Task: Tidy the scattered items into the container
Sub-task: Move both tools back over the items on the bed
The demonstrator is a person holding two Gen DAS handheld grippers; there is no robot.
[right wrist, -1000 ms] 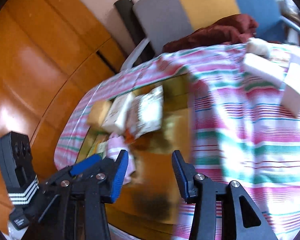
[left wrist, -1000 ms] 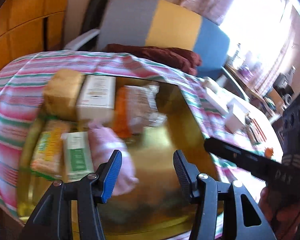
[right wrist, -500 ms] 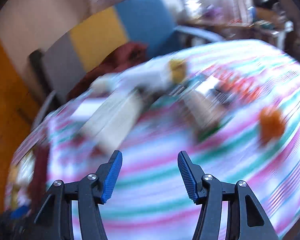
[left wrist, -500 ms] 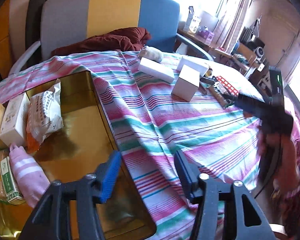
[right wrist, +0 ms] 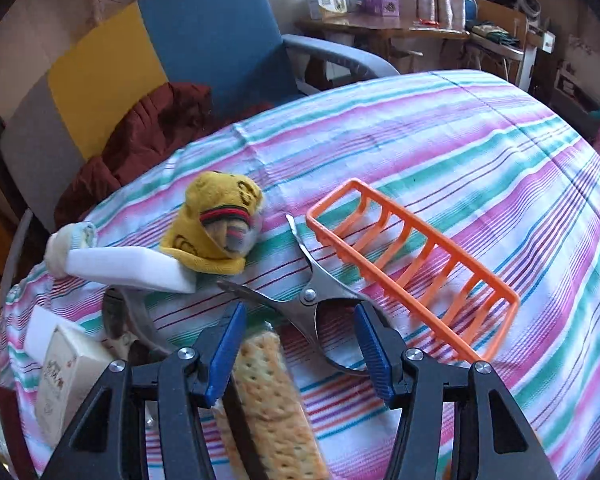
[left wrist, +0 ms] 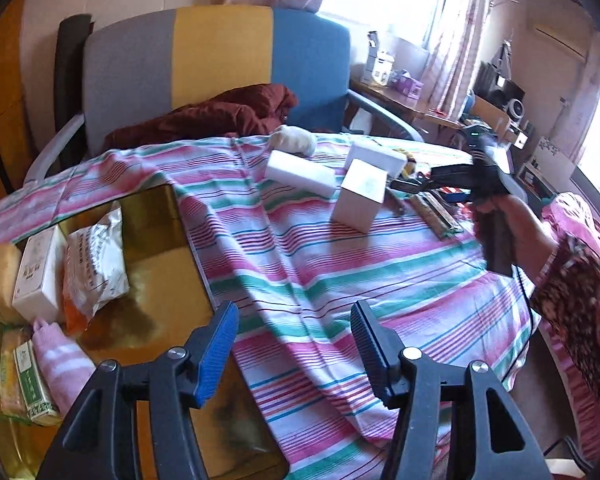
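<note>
A pair of shiny metal tongs (right wrist: 316, 300) lies flat on the pink, green and white striped cloth (right wrist: 440, 148), just ahead of the right gripper (right wrist: 300, 354), whose blue-padded jaws stand apart with nothing held, the tongs' looped handle between the tips. An orange plastic slatted rack (right wrist: 412, 268) lies just beside on the right, a clear-wrapped cracker pack (right wrist: 272, 396) under the left jaw. This looks like the reach for the next pickup; the next move calls for lowering and closing. The left gripper (left wrist: 294, 346) is empty, jaws parted, hovering by the gold metal tray (left wrist: 160, 216), which is well apart from the tongs.
</note>
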